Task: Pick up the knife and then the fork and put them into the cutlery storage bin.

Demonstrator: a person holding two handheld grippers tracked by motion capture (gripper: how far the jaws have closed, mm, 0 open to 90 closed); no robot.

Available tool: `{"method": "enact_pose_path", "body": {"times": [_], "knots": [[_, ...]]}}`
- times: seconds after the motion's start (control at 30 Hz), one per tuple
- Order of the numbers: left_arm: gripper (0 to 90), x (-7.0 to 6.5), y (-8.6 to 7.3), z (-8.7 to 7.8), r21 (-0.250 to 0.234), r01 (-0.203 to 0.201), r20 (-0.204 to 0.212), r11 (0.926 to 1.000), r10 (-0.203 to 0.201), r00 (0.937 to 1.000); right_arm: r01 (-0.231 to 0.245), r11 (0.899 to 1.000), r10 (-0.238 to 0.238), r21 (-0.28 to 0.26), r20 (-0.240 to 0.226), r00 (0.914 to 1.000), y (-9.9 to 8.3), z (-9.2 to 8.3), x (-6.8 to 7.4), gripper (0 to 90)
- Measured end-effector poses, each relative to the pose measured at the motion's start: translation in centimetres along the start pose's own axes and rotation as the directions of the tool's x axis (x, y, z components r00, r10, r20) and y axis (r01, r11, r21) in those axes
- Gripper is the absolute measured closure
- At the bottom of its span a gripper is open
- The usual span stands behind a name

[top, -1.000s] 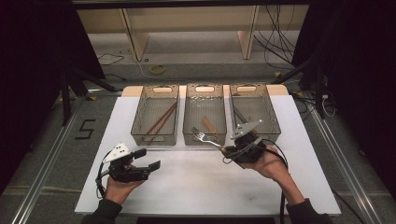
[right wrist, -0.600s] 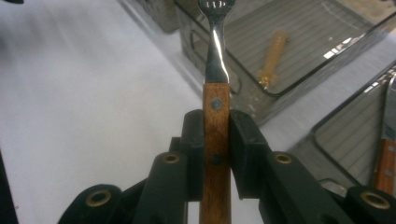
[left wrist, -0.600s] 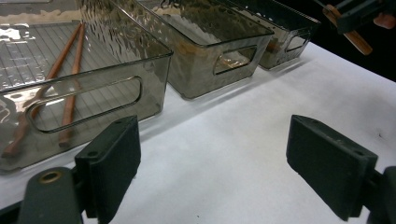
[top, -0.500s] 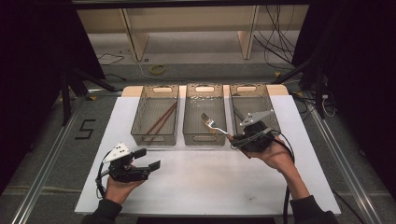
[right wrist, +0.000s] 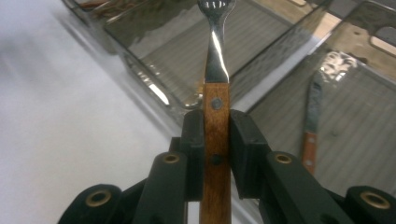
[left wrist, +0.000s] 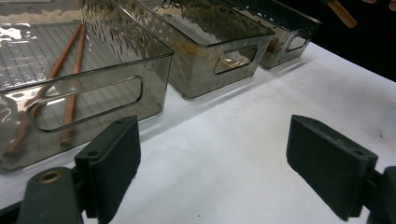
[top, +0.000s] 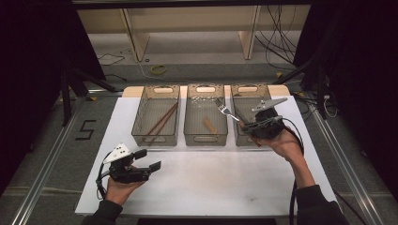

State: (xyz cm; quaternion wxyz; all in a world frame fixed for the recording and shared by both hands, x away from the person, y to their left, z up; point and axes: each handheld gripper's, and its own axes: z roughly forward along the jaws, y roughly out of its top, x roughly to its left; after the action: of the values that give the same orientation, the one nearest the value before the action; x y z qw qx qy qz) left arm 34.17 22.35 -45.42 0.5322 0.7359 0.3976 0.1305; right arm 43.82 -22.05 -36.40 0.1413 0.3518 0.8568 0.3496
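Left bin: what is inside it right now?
The left bin holds a pair of brown chopsticks, lying diagonally on its ribbed floor. Its near corner is blurred by the tinted wall, so anything small there is unclear.

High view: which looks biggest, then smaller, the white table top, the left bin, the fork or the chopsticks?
1. White table top, by far the biggest.
2. Left bin.
3. Chopsticks and fork: the chopsticks look a bit longer, but the fork is raised nearer the camera in the right gripper, so that's unsure.

Colours and patterns at the sorting table

We are seeing a silver fork [right wrist: 216,42] with brown wooden handle, black gripper pads [right wrist: 193,140], three smoky-grey ribbed bins [top: 156,115], reddish-brown chopsticks [left wrist: 70,70], and a white table [top: 211,178].
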Motion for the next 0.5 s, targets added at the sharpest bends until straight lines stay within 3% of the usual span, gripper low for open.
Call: {"method": "enact_pose_path", "body": {"times": [0.5], "knots": [[17.5, 0.0, 0.0, 0.0, 0.000, 0.002, 0.000, 1.0000, -0.002, 1.0000, -0.084, 0.996, 0.083, 0.010, 0.089, 0.9926, 0.6, -0.1, -4.1, 77.5]]}}
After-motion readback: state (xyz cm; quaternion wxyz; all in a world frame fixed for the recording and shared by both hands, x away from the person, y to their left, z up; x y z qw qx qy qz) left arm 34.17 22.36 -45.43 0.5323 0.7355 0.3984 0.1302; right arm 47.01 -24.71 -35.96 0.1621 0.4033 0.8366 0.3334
